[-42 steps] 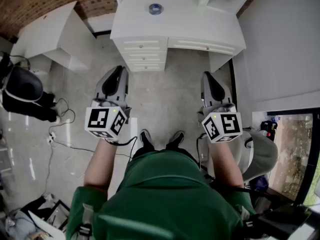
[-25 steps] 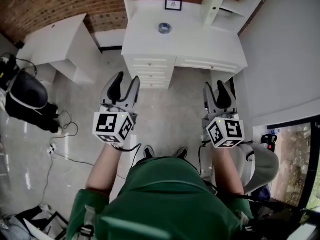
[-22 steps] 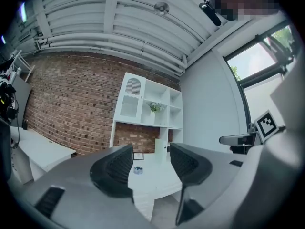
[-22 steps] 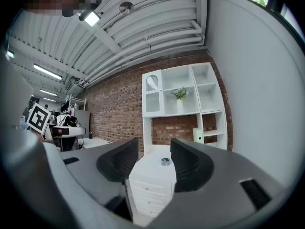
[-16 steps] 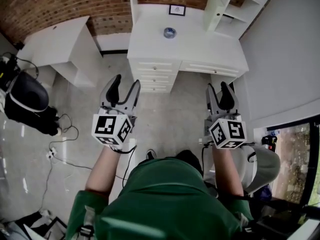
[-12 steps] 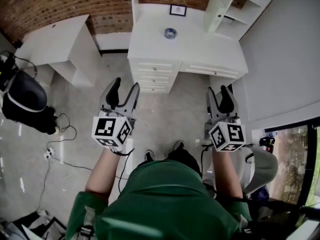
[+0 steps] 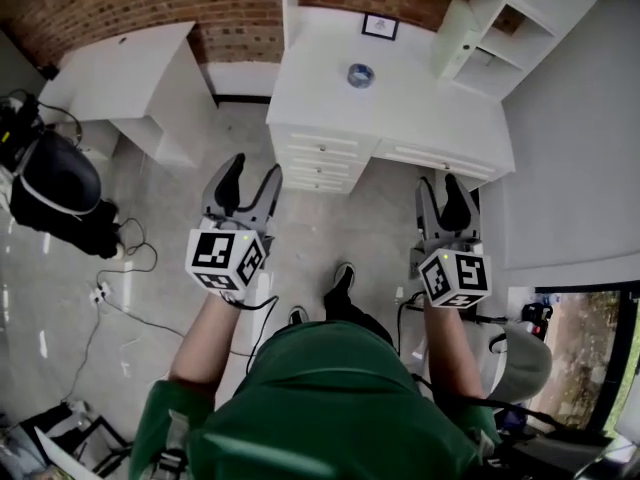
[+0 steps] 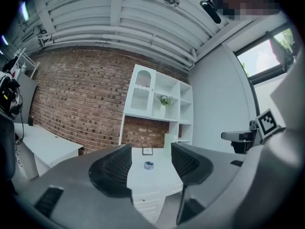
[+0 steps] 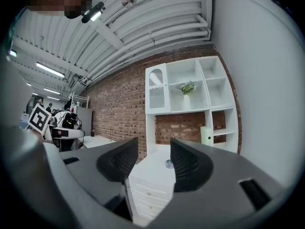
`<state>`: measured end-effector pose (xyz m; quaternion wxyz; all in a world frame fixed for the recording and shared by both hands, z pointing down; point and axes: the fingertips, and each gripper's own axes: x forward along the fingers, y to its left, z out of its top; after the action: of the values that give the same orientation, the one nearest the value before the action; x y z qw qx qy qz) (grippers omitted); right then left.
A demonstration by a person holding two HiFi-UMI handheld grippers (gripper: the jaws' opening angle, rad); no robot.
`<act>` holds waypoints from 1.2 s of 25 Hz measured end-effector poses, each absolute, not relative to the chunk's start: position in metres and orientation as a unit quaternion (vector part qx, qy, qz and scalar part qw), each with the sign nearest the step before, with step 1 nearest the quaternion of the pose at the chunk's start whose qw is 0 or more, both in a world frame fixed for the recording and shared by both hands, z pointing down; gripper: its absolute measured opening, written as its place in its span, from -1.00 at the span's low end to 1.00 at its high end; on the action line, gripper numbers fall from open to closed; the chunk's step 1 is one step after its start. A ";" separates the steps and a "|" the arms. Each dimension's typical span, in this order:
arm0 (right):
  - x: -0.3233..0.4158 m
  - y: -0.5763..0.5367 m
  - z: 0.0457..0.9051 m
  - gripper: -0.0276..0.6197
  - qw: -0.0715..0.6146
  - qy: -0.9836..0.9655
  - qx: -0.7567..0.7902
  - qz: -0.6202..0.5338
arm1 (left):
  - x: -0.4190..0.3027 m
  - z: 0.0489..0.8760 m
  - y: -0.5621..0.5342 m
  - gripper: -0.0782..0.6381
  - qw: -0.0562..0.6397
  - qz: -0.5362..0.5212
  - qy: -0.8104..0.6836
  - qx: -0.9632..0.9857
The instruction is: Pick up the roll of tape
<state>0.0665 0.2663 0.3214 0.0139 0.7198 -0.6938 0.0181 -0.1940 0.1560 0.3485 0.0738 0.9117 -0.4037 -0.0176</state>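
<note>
The roll of tape (image 7: 360, 75) is a small blue-grey ring lying flat on the white desk (image 7: 430, 108), well ahead of both grippers. My left gripper (image 7: 246, 180) is held over the floor short of the desk's drawers, open and empty. My right gripper (image 7: 443, 194) is level with it on the right, also open and empty. In the left gripper view the tape (image 8: 148, 165) shows far off in the gap between the black pads (image 8: 114, 168). In the right gripper view the tape (image 9: 169, 164) sits on the desk top just beside the right pad (image 9: 188, 163).
A small framed picture (image 7: 380, 26) stands behind the tape, a white shelf unit (image 7: 520, 18) rises at the desk's right. Drawers (image 7: 320, 158) face me. A second white table (image 7: 120, 68) stands left, with a black bag (image 7: 55, 183) and floor cables (image 7: 120, 268).
The person has walked toward the desk, so desk and tape sit nearer and lower in the head view. Both grippers' jaws went from nearly closed to wide apart.
</note>
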 end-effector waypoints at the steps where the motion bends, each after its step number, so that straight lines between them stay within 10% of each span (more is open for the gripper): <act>1: 0.072 0.256 0.323 -0.25 0.012 -0.698 0.716 0.021 | -0.188 0.347 0.148 -0.07 0.071 -0.015 -0.409 0.910; 30: 0.210 0.071 0.352 -0.29 0.001 -0.766 0.640 0.059 | -0.040 0.361 0.010 -0.07 0.078 0.027 -0.462 0.883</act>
<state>0.2098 0.0709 0.3521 0.0006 0.6403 -0.7658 0.0594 -0.0403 0.0104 0.3613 0.0778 0.8832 -0.4617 0.0272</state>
